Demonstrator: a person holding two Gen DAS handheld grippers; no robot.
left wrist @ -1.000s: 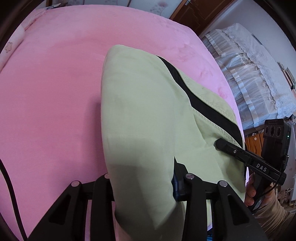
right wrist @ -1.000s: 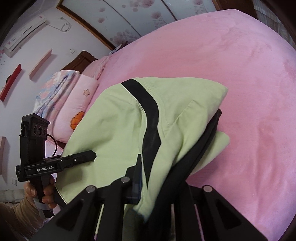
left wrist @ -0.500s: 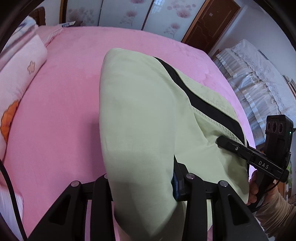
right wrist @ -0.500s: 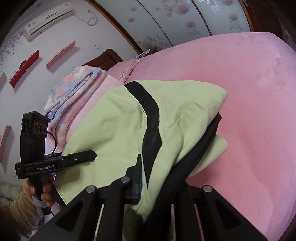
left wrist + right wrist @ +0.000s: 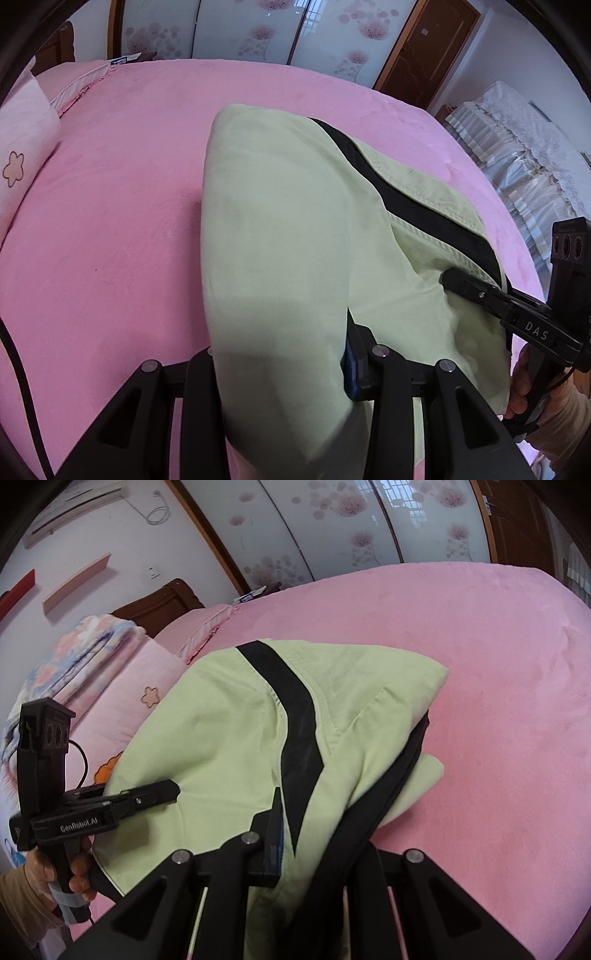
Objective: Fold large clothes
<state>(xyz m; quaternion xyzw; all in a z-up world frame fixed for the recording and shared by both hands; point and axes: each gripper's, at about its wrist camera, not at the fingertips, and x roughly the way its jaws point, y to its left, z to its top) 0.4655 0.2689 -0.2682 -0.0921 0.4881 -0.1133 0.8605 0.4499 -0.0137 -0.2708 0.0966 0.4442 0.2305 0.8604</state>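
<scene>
Left claw point(image 5: 280, 354) clamped on folded green garment point(image 5: 288, 236); right claw point(image 5: 310, 834) clamped on same garment's black-trimmed edge. Garment held above pink bed point(image 5: 110, 221).

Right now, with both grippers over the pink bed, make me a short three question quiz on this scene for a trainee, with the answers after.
1. True or false: the light green garment lies flat and untouched on the pink bed cover.
2. What runs across the garment? A) a black stripe B) a row of red buttons C) a white zip
3. Fill in: the left gripper and the right gripper are each shut on the ____.

Key
1. False: both grippers hold it bunched above the cover.
2. A
3. garment
</scene>
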